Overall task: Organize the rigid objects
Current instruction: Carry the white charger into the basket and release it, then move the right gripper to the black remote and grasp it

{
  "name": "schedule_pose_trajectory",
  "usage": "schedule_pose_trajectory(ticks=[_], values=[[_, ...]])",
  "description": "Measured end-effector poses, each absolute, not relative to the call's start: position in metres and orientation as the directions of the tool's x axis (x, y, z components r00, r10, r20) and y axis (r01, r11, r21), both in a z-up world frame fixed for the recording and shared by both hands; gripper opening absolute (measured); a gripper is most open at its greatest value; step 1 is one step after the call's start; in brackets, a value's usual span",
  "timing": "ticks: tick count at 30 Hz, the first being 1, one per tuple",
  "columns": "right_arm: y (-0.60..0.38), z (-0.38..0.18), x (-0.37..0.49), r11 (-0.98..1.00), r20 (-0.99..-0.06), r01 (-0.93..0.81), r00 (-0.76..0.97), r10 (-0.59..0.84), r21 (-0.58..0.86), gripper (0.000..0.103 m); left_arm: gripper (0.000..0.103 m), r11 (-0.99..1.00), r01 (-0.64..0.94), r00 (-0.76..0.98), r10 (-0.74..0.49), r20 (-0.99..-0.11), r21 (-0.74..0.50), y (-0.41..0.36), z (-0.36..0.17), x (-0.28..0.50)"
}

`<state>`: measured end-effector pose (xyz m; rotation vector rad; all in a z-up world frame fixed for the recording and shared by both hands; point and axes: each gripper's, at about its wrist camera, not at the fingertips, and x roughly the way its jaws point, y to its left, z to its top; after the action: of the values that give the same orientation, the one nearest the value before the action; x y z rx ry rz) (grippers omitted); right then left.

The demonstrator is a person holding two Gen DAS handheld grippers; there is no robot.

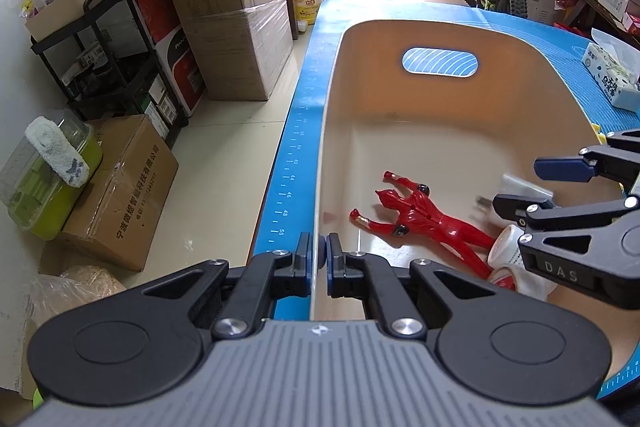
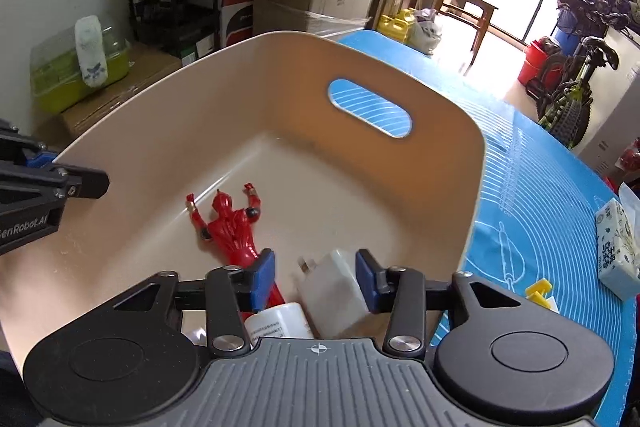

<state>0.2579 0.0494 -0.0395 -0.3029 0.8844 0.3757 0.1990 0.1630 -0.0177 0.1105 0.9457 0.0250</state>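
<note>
Left gripper (image 1: 319, 259) clamps bin (image 2: 460, 163) rim; right gripper (image 2: 315, 277) apart, white charger (image 2: 334, 291) apparently dropping between. Next: withdraw, fetch yellow piece (image 2: 539, 291) rightward.

We see the bin (image 2: 472, 163) floor bare across the upper middle of the right wrist view, open from above. Lower centre is crowded: figure (image 2: 232, 227), white plug (image 2: 332, 291) between the right gripper (image 2: 316, 279) pads without contact, bottle (image 2: 280, 323). Left gripper (image 1: 319, 259) clamps the bin's near wall. Mat (image 2: 540, 207) at right is free up to the tissue pack (image 2: 618, 247).
</note>
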Motion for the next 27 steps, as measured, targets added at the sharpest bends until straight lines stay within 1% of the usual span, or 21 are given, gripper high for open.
schedule_pose_trajectory(ticks=[5, 10, 13, 15, 18, 20, 23, 24, 27], values=[[0.033, -0.028, 0.261, 0.919, -0.782, -0.394, 0.577, 0.237, -0.012, 0.055, 0.008, 0.994, 0.028, 0.584, 0.072, -0.808, 0.109, 0.164, -0.018, 0.199], [0.003, -0.003, 0.253, 0.944, -0.73, -0.322, 0.629, 0.266, 0.067, 0.057, 0.008, 0.994, 0.028, 0.584, 0.073, -0.808, 0.11, 0.164, -0.018, 0.199], [-0.02, 0.009, 0.244, 0.959, -0.7, -0.27, 0.669, 0.25, 0.084, 0.06, 0.008, 0.994, 0.027, 0.584, 0.07, -0.809, 0.106, 0.164, -0.018, 0.199], [-0.038, 0.013, 0.238, 0.97, -0.689, -0.23, 0.691, 0.22, 0.079, 0.062, 0.008, 0.994, 0.026, 0.584, 0.067, -0.809, 0.102, 0.166, -0.018, 0.199], [-0.067, 0.008, 0.232, 0.987, -0.696, -0.152, 0.702, 0.15, 0.059, 0.064, 0.008, 0.995, 0.027, 0.584, 0.065, -0.809, 0.099, 0.166, -0.018, 0.199], [-0.089, -0.002, 0.233, 0.996, -0.714, -0.078, 0.696, 0.077, 0.031, 0.065, 0.008, 0.995, 0.026, 0.584, 0.064, -0.809, 0.097, 0.166, -0.018, 0.199], [-0.113, -0.022, 0.239, 0.998, -0.736, 0.029, 0.674, -0.061, -0.056, 0.065, 0.008, 0.995, 0.025, 0.584, 0.063, -0.809, 0.096, 0.166, -0.018, 0.199], [-0.12, -0.027, 0.241, 0.996, -0.746, 0.051, 0.66, -0.087, -0.071, 0.065, 0.008, 0.995, 0.025, 0.584, 0.062, -0.809, 0.094, 0.166, -0.018, 0.199], [-0.141, -0.041, 0.245, 0.994, -0.773, 0.093, 0.625, -0.103, -0.058, 0.064, 0.007, 0.996, 0.02, 0.584, 0.057, -0.81, 0.085, 0.166, -0.018, 0.199]])
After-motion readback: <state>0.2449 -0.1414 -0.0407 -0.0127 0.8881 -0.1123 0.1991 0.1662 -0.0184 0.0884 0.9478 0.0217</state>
